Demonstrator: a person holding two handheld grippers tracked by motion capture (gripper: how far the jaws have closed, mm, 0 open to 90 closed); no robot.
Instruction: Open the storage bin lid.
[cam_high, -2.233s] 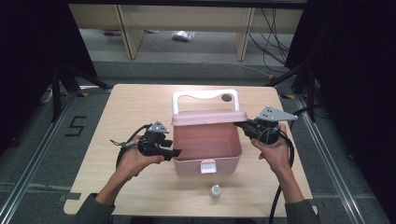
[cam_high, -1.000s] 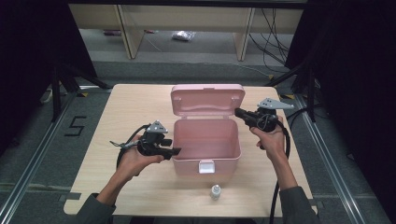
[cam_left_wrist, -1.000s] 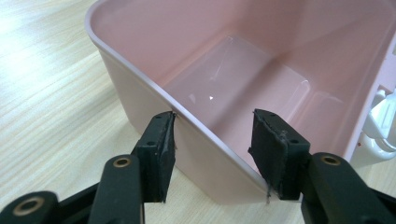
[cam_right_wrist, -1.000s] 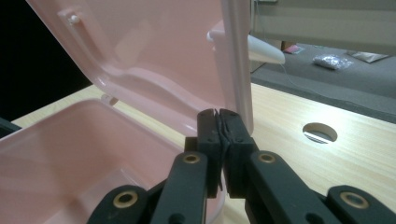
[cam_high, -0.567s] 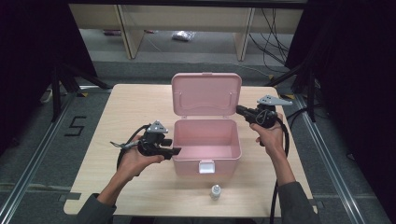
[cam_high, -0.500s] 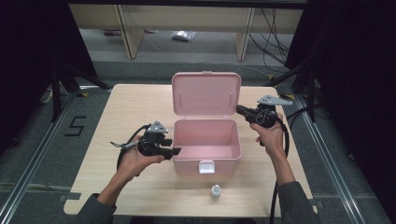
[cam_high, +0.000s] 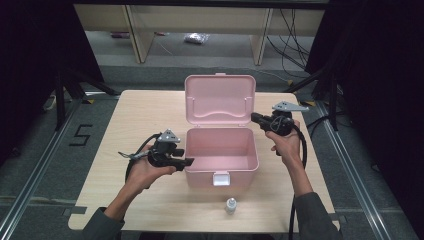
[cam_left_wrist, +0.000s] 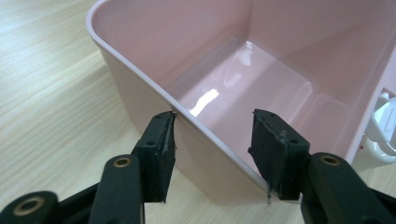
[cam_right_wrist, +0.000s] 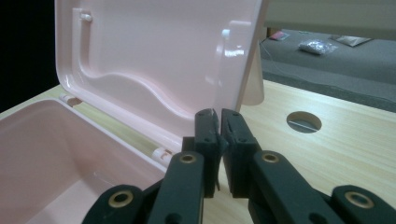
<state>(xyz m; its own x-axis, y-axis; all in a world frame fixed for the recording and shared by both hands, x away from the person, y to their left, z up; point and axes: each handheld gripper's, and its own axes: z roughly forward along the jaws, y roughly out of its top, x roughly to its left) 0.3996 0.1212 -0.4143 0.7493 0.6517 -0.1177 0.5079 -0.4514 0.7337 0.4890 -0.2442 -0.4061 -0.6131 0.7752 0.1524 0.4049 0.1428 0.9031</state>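
A pink plastic box (cam_high: 222, 150) stands open mid-table, its lid (cam_high: 219, 100) upright on the far hinge. My left gripper (cam_high: 189, 161) is open at the box's left wall near the front corner. In the left gripper view, that gripper (cam_left_wrist: 212, 140) straddles the wall (cam_left_wrist: 140, 79), one jaw outside and one inside, both apart from it. My right gripper (cam_high: 252, 117) is shut at the lid's right edge. The right gripper view has its jaws (cam_right_wrist: 218, 116) closed together just in front of the lid (cam_right_wrist: 154, 51), with nothing between them. The box is empty inside.
A small white bottle (cam_high: 230, 205) stands on the table in front of the box, near the front edge. The box's white latch (cam_high: 220, 178) hangs on its front wall. A round hole (cam_right_wrist: 304, 121) sits in the tabletop to the lid's right. Shelving stands beyond the table.
The lid has swung from half raised to fully upright, and my right gripper moved back and up beside its right edge. My left gripper stayed at the box's left wall.
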